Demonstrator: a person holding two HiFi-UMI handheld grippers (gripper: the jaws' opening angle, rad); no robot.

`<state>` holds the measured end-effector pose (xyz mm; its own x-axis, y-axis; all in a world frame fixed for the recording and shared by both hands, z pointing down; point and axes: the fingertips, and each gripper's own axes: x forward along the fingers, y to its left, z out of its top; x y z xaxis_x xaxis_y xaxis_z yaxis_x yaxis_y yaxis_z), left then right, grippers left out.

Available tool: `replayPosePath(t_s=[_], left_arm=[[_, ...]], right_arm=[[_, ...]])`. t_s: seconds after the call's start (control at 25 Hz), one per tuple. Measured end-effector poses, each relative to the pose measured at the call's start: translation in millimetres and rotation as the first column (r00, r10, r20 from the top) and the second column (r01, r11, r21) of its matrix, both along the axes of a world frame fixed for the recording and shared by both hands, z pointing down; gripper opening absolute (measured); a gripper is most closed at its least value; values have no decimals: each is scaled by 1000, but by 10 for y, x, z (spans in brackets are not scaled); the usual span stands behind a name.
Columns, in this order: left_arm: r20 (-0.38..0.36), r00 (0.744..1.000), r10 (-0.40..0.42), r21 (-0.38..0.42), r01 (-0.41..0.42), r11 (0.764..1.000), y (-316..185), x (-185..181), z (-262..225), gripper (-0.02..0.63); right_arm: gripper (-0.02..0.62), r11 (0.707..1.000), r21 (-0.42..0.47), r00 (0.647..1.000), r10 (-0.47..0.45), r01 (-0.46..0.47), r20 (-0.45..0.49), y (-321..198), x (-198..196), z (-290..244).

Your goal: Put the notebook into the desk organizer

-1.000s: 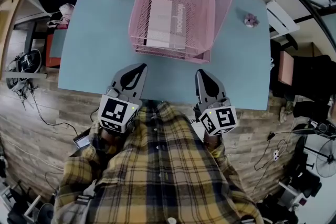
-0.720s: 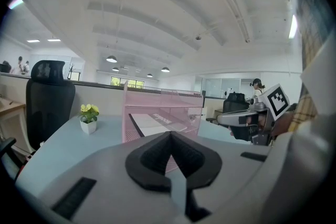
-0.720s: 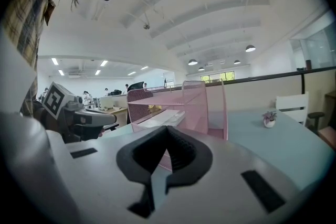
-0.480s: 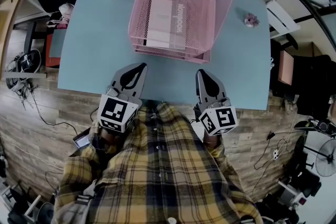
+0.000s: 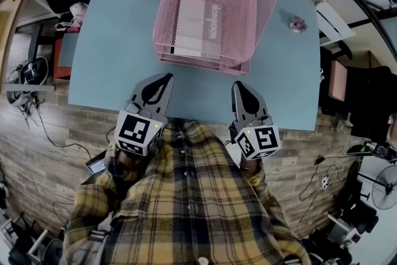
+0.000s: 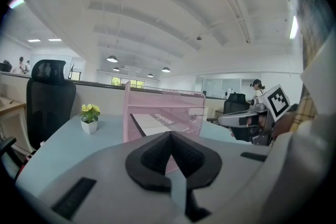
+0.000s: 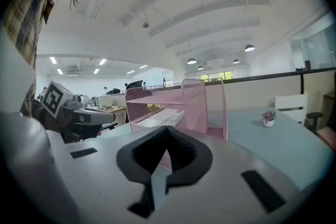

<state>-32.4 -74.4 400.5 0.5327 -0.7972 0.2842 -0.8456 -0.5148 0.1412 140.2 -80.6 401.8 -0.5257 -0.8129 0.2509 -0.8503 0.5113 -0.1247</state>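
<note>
ahead of left tool (image 5: 166,79) and right tool (image 5: 239,85), notebook (image 5: 197,28) lies inside organizer (image 5: 265,6).

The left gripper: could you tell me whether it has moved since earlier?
No. The left gripper stays at the near edge of the blue table, short of the pink desk organizer.

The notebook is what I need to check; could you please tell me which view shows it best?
The head view: it looks down on the notebook, nearly its whole cover showing, lying flat in the pink desk organizer. Both gripper views see it only from low down, foreshortened and partly behind the organizer's mesh.
</note>
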Motion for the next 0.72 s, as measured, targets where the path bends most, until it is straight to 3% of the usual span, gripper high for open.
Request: replayPosePath(t_s=[0.72], left_arm=[[0, 1000, 4, 0, -4, 1000, -51, -3, -9, -9]], right_arm=[[2, 1000, 12, 1000, 24, -24, -6, -37, 27, -41]])
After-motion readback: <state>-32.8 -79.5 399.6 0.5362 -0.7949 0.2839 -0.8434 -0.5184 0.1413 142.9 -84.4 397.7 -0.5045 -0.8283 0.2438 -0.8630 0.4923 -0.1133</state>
